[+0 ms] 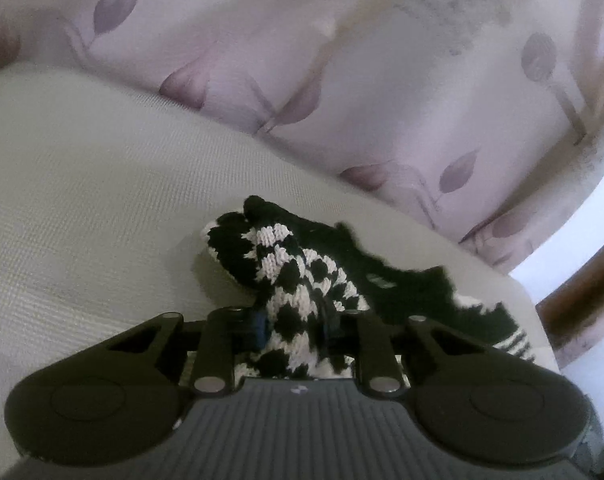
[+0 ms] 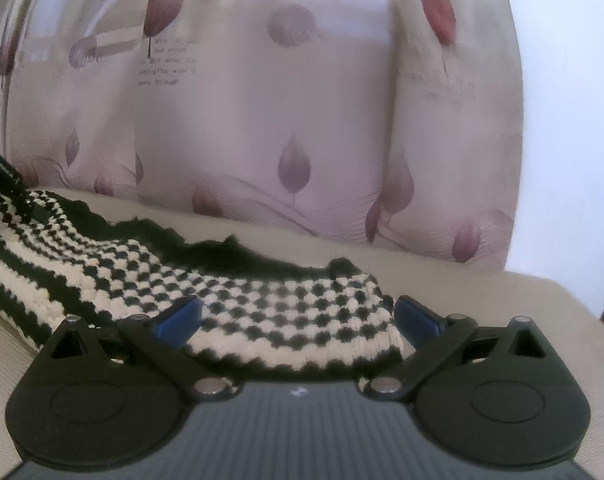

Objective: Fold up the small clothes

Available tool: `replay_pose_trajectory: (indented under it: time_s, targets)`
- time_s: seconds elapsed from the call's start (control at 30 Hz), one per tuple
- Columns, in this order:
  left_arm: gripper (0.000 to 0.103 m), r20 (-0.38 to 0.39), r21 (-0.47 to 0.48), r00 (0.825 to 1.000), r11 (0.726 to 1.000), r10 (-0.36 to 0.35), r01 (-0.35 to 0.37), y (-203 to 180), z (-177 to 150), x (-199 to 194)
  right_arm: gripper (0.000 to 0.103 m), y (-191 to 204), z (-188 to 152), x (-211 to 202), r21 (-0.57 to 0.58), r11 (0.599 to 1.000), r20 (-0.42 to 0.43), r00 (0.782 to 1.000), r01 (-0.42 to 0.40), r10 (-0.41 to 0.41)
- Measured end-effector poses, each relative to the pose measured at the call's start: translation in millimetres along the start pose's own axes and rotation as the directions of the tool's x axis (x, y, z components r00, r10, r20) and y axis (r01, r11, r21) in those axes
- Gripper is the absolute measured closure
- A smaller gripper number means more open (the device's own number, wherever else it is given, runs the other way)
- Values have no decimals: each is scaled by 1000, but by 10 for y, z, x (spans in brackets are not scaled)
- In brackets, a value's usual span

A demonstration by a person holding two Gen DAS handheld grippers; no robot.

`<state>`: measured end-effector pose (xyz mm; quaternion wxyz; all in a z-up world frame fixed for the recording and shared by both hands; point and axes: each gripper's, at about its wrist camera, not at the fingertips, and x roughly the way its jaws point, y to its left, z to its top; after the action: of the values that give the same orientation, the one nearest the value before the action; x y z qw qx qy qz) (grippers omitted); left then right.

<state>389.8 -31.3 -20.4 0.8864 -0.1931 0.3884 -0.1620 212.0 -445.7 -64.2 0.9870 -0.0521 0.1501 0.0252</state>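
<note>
From the left wrist view, the left gripper point(image 1: 294, 324) is clenched on a bunched fold of a small black-and-white checkered knit garment point(image 1: 286, 276). The pinched part rises from between the two fingers, while the rest trails away to the right across a pale cream cushioned surface point(image 1: 102, 200). Behind hangs a pale curtain with purple leaf prints point(image 1: 382, 80).

From the right wrist view, the right gripper point(image 2: 296, 316) stands released, its blue-tipped fingers point(image 2: 180, 316) spread wide to either side of the garment's near end. The knit lies between them, but the pads are not pressing on it. The garment stretches away to the left, where the other gripper shows dark at the picture's edge.

The step in hand appears to be drawing one end over for a fold. To do it well, the left grip should likely stay firm on all layers, and the lift should stay low so the loose knit does not sag or twist; the right gripper could usefully pin its end flat.
</note>
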Motion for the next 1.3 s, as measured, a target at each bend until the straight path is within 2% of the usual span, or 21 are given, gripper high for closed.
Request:
replay_pose_trajectory:
  time_s: [0.13, 0.33, 0.57, 0.63, 0.67, 0.73, 0.83, 0.93, 1.0, 1.07, 1.13, 1.27, 1.3]
  targets:
    - [81, 0, -13, 1000, 1000, 22, -22, -401, 30, -100, 0, -61, -4, -44, 42, 999, 24, 1000, -18, 17]
    - [81, -13, -52, 1000, 998, 22, -22, -888, -96, -57, 0, -91, -4, -77, 62, 997, 34, 998, -53, 51]
    - [81, -61, -112, 998, 994, -19, 12, -1148, -337, 166, 0, -124, -7, -114, 83, 990, 43, 992, -118, 115]
    - [81, -66, -151, 995, 987, -73, 62, -1101, -388, 229, 0, -181, 24, -82, 133, 975, 15, 984, -178, 178]
    - [79, -67, -178, 991, 979, -112, 98, -1050, -407, 257, 0, -235, 55, -78, 197, 952, 9, 972, -233, 236]
    - [77, -73, -194, 983, 970, -166, 150, -986, -422, 323, 0, -327, 113, -117, 340, 873, 64, 935, -349, 349]
    - [71, -66, -237, 964, 943, -256, 234, -856, -443, 360, 0, -302, 231, -76, 478, 720, 134, 852, -503, 507]
    - [69, -20, -260, 946, 915, -325, 309, -737, -466, 321, 0, -164, 293, 109, 554, 626, 124, 798, -549, 590]
    - [56, 21, -278, 908, 870, -418, 407, -637, -506, 259, 0, -111, 296, 225, 603, 572, 132, 777, -556, 616]
    - [50, 30, -254, 895, 862, -446, 438, -600, -544, 233, 0, -78, 303, 329, 643, 528, 142, 763, -555, 630]
    - [49, 36, -268, 882, 846, -469, 461, -547, -613, 254, 0, -51, 319, 434, 681, 489, 154, 759, -545, 632]
    - [49, 126, -302, 833, 779, -539, 550, -423, -721, 137, 0, 3, 302, 634, 759, 421, 137, 753, -497, 643]
    - [42, 146, -300, 820, 765, -554, 570, -392, -738, 94, 0, 21, 297, 665, 767, 418, 124, 752, -486, 647]
